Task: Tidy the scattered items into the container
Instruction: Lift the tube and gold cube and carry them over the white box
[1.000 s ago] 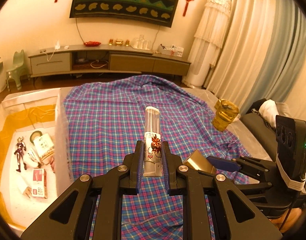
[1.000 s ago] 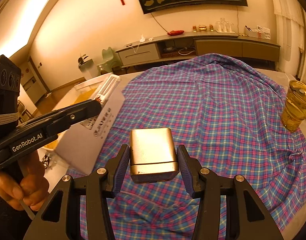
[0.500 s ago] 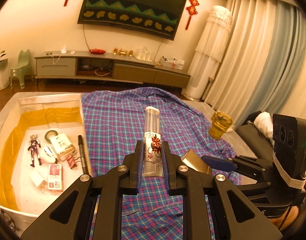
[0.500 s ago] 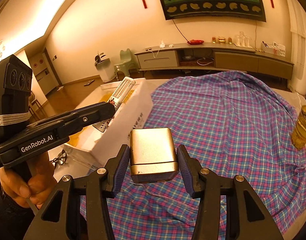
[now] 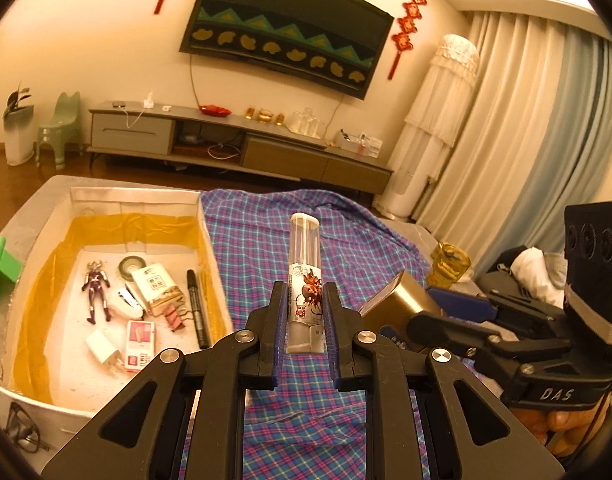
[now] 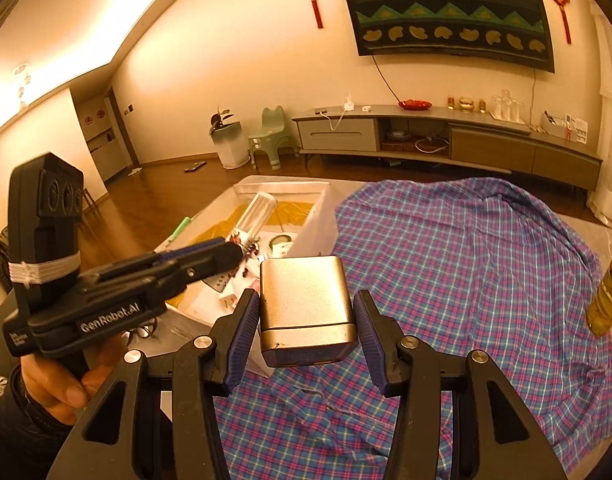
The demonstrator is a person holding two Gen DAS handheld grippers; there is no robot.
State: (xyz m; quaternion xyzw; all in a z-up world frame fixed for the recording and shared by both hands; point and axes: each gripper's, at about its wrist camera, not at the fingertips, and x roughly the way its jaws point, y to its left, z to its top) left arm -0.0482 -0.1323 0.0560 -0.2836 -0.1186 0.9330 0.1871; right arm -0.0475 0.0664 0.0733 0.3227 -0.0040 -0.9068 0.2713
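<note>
Two carried items above the checked cloth (image 5: 266, 240), with the box (image 5: 210, 232) at the left edge of the table. My left gripper (image 5: 305, 320) is closed narrowly on the lower, labelled part of a clear tube (image 5: 304, 264); the tube stands up and forward out of the jaws, its capped end free in the air. From the right wrist view the same tube (image 6: 255, 216) appears over the box (image 6: 322, 216), though I cannot tell how high above it.

My right gripper (image 6: 306, 334) stands wide, both ribbed pads pressed on the side faces of a gold block (image 6: 306, 292) with rounded corners; a darker band closes its near end. The block (image 5: 402, 300) is held clear of the cloth, to the right of the box.

Handling, as I judge it: the tube looks light, rigid and smooth-walled, so it could slide or swing between the pads if tilted sharply. The present hold on the printed label is low; I think a grip nearer the middle would steady it. The block looks stiff and denser, with a satin metal finish that may slip; its flat opposite faces are the right place to hold, and the pads already span them squarely.

The box already contains a toy figure (image 5: 96, 292), a marker (image 5: 197, 308), a roll of tape (image 5: 131, 266) and small packets. A yellow jar (image 5: 448, 266) stands at the far right of the cloth.
</note>
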